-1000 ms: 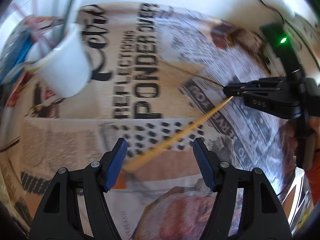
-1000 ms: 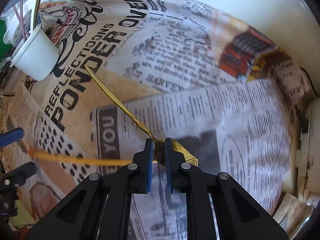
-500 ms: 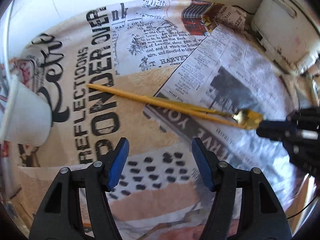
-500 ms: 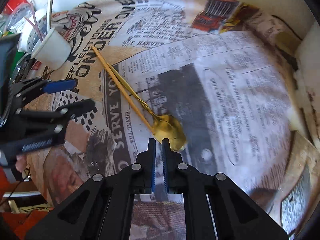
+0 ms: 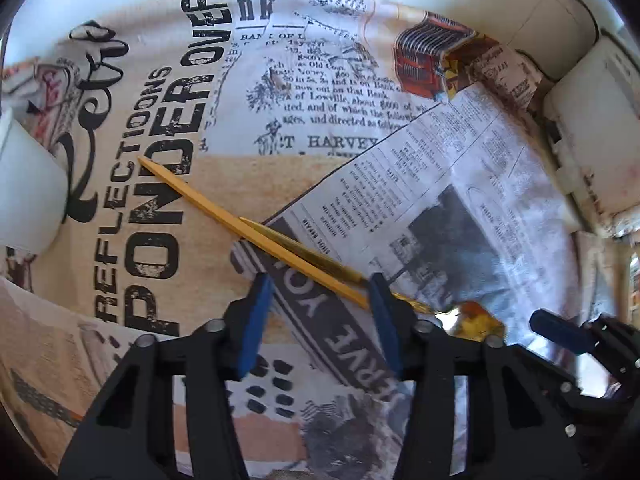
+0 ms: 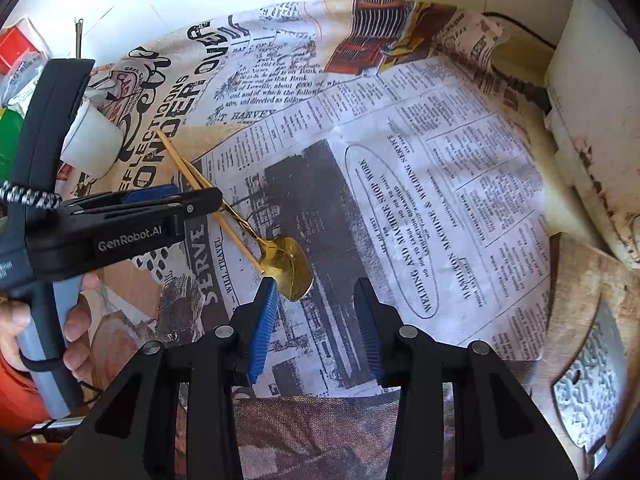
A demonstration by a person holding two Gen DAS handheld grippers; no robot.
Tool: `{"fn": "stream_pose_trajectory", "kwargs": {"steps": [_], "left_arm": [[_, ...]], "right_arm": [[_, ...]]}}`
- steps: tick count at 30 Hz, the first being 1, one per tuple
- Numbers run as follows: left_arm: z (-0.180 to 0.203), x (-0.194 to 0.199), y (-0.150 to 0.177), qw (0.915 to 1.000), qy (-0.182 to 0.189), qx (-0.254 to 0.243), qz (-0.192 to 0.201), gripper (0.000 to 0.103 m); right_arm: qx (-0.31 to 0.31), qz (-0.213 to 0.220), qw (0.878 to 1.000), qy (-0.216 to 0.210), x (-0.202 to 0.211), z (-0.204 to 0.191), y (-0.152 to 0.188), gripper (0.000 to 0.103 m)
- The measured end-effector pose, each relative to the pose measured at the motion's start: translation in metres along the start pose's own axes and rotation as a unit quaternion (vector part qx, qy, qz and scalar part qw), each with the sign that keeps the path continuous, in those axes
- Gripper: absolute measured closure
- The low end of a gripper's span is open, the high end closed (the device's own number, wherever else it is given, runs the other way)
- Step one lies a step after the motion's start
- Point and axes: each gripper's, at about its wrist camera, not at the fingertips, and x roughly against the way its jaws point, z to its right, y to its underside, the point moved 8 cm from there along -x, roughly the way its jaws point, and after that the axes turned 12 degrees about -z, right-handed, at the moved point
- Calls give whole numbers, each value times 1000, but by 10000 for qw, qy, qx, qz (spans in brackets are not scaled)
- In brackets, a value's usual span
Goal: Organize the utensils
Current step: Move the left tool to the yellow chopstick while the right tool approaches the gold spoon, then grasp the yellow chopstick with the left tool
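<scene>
Right gripper (image 6: 314, 312) just parted, nothing between the blue pads, poised over open newsprint cloth (image 6: 440, 184) with free room rightward up to the white wall. Gold spoon (image 6: 290, 266) flat on the cloth, bowl just beside the left pad. Left gripper (image 5: 320, 312) closing but still unclenched, straddling the wooden chopstick (image 5: 248, 232) and spoon handle. White cup (image 6: 94, 146) well apart, far left.

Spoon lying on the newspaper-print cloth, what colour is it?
Shiny gold; the metal spoon shows best in the right wrist view.
</scene>
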Motion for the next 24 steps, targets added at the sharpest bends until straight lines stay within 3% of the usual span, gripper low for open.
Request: {"fn": "stream_pose_trajectory", "kwargs": {"steps": [2, 5, 7, 11, 14, 17, 19, 24], "left_arm": [[-2, 1, 2, 10000, 1, -39, 45, 59], [-6, 4, 4, 9999, 60, -113, 73, 76], [-10, 3, 9, 9998, -59, -177, -45, 102], [-22, 6, 17, 9997, -84, -238, -54, 102], [-29, 12, 24, 9991, 362, -87, -221, 100], [-29, 20, 23, 9986, 491, 31, -203, 80], [-24, 23, 19, 9983, 547, 120, -143, 60], [-18, 12, 7, 9974, 502, 436, -285, 58]], "right_arm": [[16, 34, 10000, 6, -2, -1, -1, 67], [56, 77, 9998, -166, -6, -9, -5, 67], [140, 86, 9996, -227, -9, -14, -7, 67], [347, 37, 9994, -78, -16, -22, -8, 67], [507, -137, 9986, -75, -24, -29, -2, 83], [551, -219, 9982, -29, -25, -28, 9, 84], [475, -199, 9987, -47, -21, -25, 13, 84], [121, -12, 9998, -143, -5, -9, 21, 84]]}}
